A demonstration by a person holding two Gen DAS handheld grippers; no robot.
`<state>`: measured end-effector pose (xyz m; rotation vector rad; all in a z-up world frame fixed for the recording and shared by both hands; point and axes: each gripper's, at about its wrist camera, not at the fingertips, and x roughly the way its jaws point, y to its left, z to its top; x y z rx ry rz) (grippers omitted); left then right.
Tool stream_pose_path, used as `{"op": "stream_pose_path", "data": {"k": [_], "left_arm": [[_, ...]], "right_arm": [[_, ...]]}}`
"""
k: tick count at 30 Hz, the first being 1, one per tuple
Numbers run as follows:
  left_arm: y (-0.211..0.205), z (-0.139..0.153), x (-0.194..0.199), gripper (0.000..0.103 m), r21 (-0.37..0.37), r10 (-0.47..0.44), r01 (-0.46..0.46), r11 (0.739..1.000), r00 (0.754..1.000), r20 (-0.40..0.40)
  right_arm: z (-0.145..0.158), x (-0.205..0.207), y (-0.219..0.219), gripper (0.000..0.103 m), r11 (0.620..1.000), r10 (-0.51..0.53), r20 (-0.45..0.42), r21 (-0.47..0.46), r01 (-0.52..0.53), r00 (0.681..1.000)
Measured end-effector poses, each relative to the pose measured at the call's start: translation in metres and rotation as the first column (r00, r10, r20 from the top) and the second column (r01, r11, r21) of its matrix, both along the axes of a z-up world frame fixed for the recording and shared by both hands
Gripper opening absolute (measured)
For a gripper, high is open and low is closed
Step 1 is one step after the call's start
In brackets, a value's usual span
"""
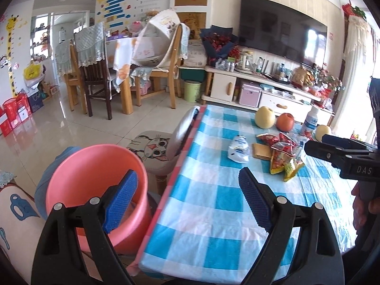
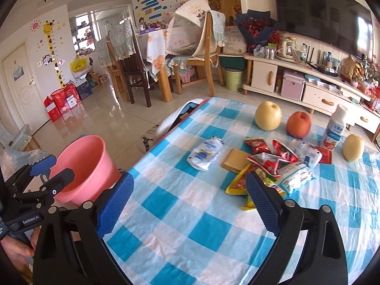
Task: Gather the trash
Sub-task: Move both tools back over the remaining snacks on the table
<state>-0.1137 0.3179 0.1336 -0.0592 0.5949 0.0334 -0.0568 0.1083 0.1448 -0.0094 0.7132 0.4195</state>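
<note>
From the left wrist view, the left gripper (image 1: 188, 199) has its jaws spread wide with nothing between them. It hangs over the edge of the checked table (image 1: 213, 209), and the pink bucket (image 1: 95, 180) sits just beside that edge, down on the left. The trash, a heap of snack wrappers (image 1: 282, 154) and a white wrapper (image 1: 238, 148), lies further along the table, well apart from the blue pads.

From the right wrist view, the right gripper (image 2: 190, 204) is spread wide too and holds nothing. The wrapper heap (image 2: 268, 166) lies just past its right pad, with the white wrapper (image 2: 205, 155) a bit to the left. A pear (image 2: 268, 116), an apple (image 2: 298, 124) and a bottle (image 2: 336, 128) stand behind; I think they are not trash.

It looks like the reaching step: no trash is picked up yet. Next, a gripper must go down to one wrapper, pinch it, and carry it to the bucket.
</note>
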Motion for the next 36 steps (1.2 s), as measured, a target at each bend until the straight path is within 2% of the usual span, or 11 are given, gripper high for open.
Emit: {"op": "stream_pose_path", "data": {"k": [11,24,31,36], "left_arm": [[-0.065,-0.003,0.017,0.088,0.046,-0.103,0.104,0.994,0.994,-0.035],[-0.125,-0.025,0.040,0.088,0.071,-0.197,0.204,0.976,0.976,-0.095],[-0.170,-0.044,0.068,0.088,0.068,-0.301,0.312,0.948,0.945,-0.130],[-0.196,-0.065,0.100,0.088,-0.016,-0.326,0.329,0.944,0.929,-0.172]], "right_arm": [[0.008,0.008,-0.076,0.094,0.992,-0.115,0.013,0.052,0.115,0.993],[0.007,0.026,-0.156,0.094,0.964,-0.252,-0.003,0.088,0.252,0.968],[-0.012,0.058,-0.184,0.094,0.944,-0.326,-0.049,0.034,0.328,0.944],[-0.043,0.089,-0.201,0.094,0.931,-0.365,-0.100,-0.024,0.365,0.926]]}}
